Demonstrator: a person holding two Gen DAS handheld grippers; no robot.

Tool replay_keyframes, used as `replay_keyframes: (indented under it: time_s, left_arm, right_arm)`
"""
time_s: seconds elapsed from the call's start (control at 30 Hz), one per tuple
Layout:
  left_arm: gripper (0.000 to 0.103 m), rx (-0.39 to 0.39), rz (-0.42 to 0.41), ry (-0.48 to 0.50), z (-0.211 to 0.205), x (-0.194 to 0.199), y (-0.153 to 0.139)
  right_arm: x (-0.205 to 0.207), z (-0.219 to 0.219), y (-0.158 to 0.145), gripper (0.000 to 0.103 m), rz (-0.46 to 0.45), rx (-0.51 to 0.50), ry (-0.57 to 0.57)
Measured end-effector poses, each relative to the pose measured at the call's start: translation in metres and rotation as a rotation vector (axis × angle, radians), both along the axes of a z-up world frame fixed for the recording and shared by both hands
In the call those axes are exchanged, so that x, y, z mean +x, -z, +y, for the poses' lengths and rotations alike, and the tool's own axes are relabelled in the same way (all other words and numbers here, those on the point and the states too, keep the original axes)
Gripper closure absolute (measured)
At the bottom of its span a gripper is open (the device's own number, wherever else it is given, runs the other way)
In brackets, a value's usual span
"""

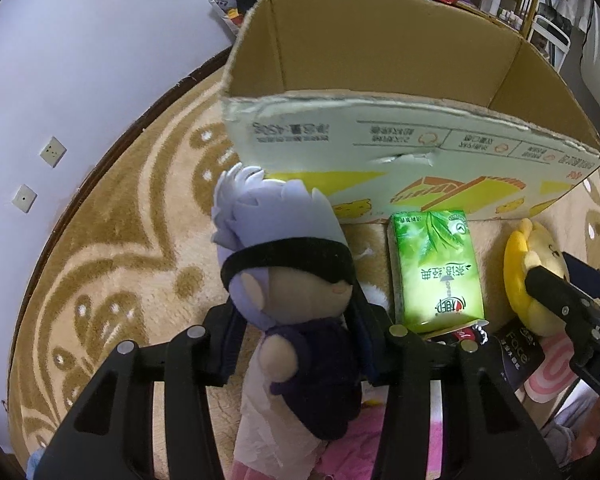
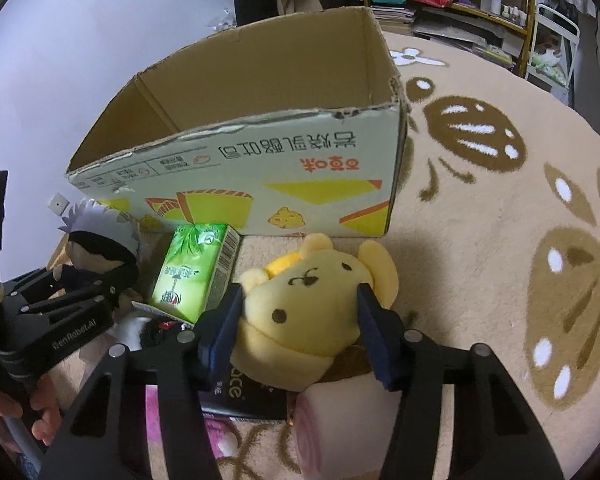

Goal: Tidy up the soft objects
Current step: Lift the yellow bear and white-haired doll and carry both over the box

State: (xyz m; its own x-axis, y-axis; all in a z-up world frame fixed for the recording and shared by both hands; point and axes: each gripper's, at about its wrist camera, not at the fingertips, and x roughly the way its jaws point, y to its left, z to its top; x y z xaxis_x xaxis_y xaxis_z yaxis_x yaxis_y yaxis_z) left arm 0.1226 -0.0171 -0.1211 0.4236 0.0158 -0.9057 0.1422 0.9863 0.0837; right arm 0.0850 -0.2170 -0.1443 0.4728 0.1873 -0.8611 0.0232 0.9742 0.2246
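Doll (image 1: 296, 300) at frame centre sits clamped in your left tongs (image 1: 300, 344); your right tongs (image 2: 300, 332) clamp the yellow plush (image 2: 312, 304).

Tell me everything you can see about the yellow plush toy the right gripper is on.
The yellow plush toy is soft and fuzzy, with rounded ears, dot eyes and a stitched mouth. It lies face up on the patterned rug, in front of the cardboard box and beside the green tissue pack. The right gripper has a blue pad pressed on each side of its head.
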Motion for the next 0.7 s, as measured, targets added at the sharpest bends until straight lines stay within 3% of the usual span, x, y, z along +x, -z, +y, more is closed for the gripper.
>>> replay_keyframes:
  time_s: [0.27, 0.7]
  left_arm:
    - [0.059, -0.012, -0.049, -0.034, 0.009, -0.012, -0.015]
    - [0.058, -0.007, -0.079, -0.050, 0.015, -0.017, -0.023]
  right_arm:
    - [-0.009, -0.021, -0.005, 0.050, -0.007, 0.053, 0.040]
    - [-0.011, -0.029, -0.001, 0.048, 0.028, 0.073, 0.058]
